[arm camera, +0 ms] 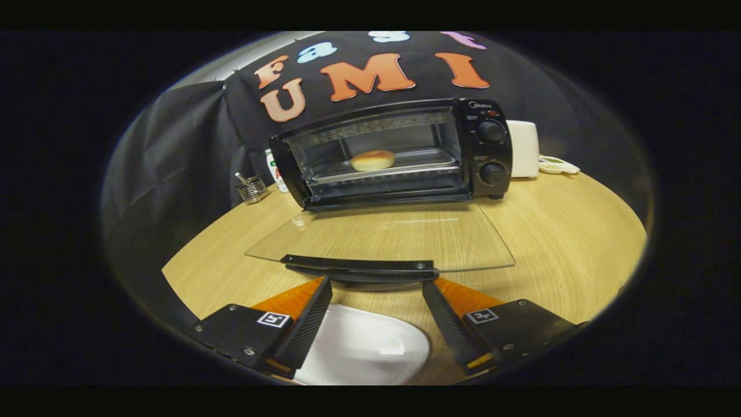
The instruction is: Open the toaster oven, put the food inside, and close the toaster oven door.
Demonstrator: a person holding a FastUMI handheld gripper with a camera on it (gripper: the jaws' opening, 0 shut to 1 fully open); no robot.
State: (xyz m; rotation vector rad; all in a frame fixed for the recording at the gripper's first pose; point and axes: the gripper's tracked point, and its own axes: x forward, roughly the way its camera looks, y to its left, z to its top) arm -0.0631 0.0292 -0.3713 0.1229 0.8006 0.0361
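Observation:
A black toaster oven (489, 152) stands at the back of the wooden table (567, 249). Its glass door (393, 234) is folded all the way down and lies flat toward me. A round bun (373, 160) rests on the tray inside the oven. My gripper (376, 284) is open, its two black fingers (310, 321) spread wide. Their tips sit just under the door's black handle (359, 265), one near each end of it, and I cannot tell whether they touch it. A white plate (365, 347) lies below, between the fingers.
A white appliance (524, 147) stands right of the oven, with a small white dish (558, 166) beside it. A wire holder (250, 188) and a can (278, 171) sit left of the oven. Black cloth walls close in the back and left.

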